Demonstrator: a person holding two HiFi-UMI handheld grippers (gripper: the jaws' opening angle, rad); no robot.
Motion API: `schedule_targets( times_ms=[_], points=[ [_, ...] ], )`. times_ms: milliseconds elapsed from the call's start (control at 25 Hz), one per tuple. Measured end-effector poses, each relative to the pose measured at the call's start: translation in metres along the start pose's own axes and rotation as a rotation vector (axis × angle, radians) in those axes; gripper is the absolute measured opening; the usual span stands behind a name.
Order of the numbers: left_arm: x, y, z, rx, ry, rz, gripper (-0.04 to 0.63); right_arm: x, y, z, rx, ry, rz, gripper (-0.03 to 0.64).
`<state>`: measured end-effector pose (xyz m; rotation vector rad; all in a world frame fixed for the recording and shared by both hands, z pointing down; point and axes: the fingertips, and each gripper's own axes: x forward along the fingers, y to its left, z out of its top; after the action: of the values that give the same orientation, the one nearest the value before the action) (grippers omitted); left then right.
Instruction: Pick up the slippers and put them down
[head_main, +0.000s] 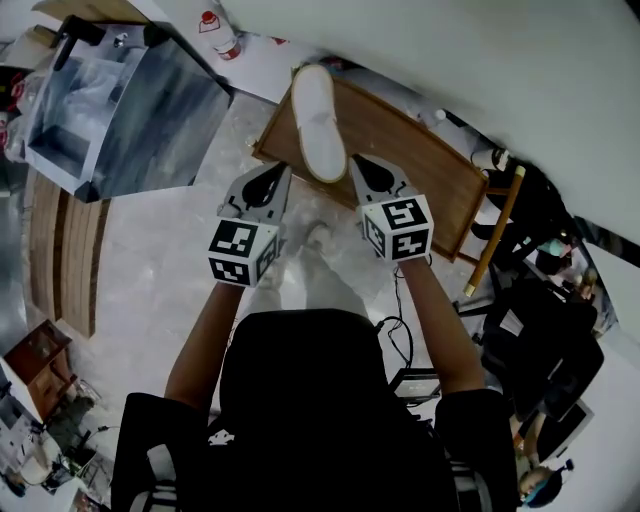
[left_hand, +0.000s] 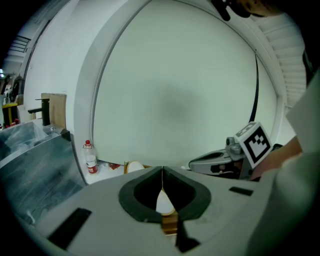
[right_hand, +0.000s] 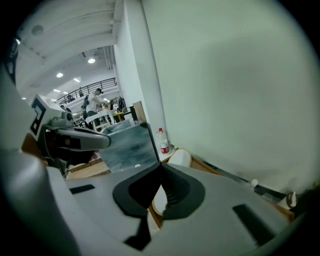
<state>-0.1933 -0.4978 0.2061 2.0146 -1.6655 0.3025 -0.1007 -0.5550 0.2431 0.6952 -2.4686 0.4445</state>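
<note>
1. Left gripper (head_main: 281, 172): jaws together, empty, just near-left of the slipper.
2. The white slipper (head_main: 318, 120) lies untouched on the wooden table (head_main: 410, 150); this looks like the approach.
3. Right gripper (head_main: 357, 162): jaws together, empty, near-right. Next, the jaws must part to take the slipper's edge.

Open indoor workspace, ceiling lights (right_hand: 91, 60), balcony railing (right_hand: 96, 85), people at desks (right_hand: 96, 104), floor cables (head_main: 397, 300)

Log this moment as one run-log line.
left gripper: jaws shut, empty | right gripper: jaws shut, empty | slipper: on wooden table, ungrasped | step: pick-up not begun
</note>
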Motion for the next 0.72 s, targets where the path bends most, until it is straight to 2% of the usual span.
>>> schedule_targets(
  times_ms=[320,480,720],
  points=[
    [-0.009,0.024,-0.041,-0.062,0.050,0.082,0.008,0.051,-0.004,-0.035,-0.031,0.128,0.033,-0.005],
    [-0.011,0.033,-0.065,-0.090,0.076,0.096,0.008,0.073,0.004,-0.051,-0.045,0.180,0.061,-0.003],
    [-0.008,0.045,-0.084,-0.103,0.084,0.110,0.008,0.098,-0.005,-0.063,-0.038,0.212,0.026,0.046]
  ],
)
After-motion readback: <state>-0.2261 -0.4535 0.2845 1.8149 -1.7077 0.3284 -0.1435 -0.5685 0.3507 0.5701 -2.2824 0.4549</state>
